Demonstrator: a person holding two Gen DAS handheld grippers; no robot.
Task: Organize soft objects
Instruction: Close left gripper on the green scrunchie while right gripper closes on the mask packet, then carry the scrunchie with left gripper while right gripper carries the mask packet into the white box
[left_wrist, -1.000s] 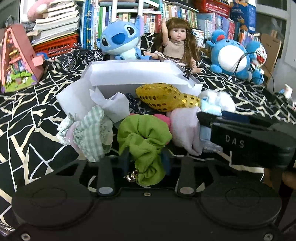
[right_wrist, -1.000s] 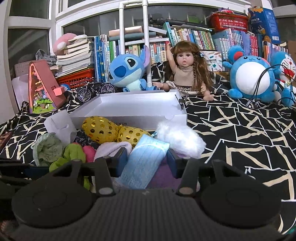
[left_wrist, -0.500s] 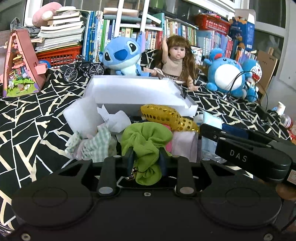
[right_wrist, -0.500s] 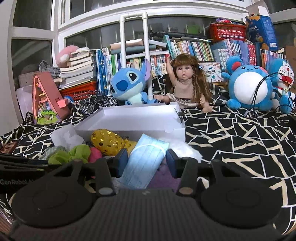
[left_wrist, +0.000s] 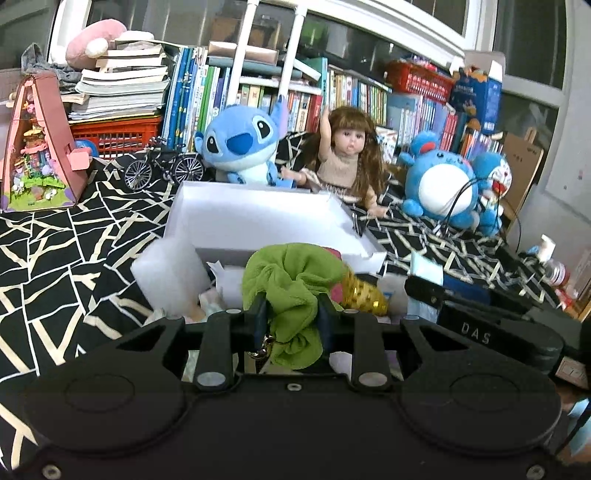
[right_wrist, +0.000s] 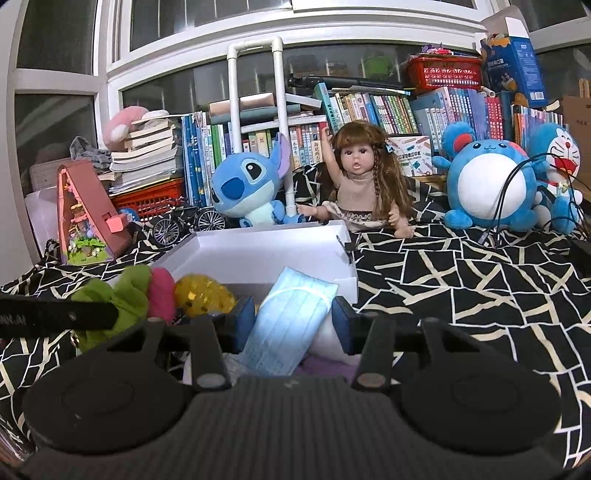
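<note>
Grip check: left gripper (left_wrist: 291, 314) clamps crumpled green fabric scrunchie (left_wrist: 295, 291); right gripper (right_wrist: 293, 317) pinches pale blue pleated face mask (right_wrist: 291, 317). Best carried clear over shallow white cardboard box (left_wrist: 266, 221), frame centre, before release.

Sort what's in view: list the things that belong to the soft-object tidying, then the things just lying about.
Job:
- green fabric scrunchie, held in the left hand-held gripper
- pale blue pleated face mask, held in the right hand-held gripper
- shallow white cardboard box
- gold sequinned pouch
- pink plush piece

Lying about:
- blue plush alien
- long-haired doll
- miniature metal bicycle
</note>
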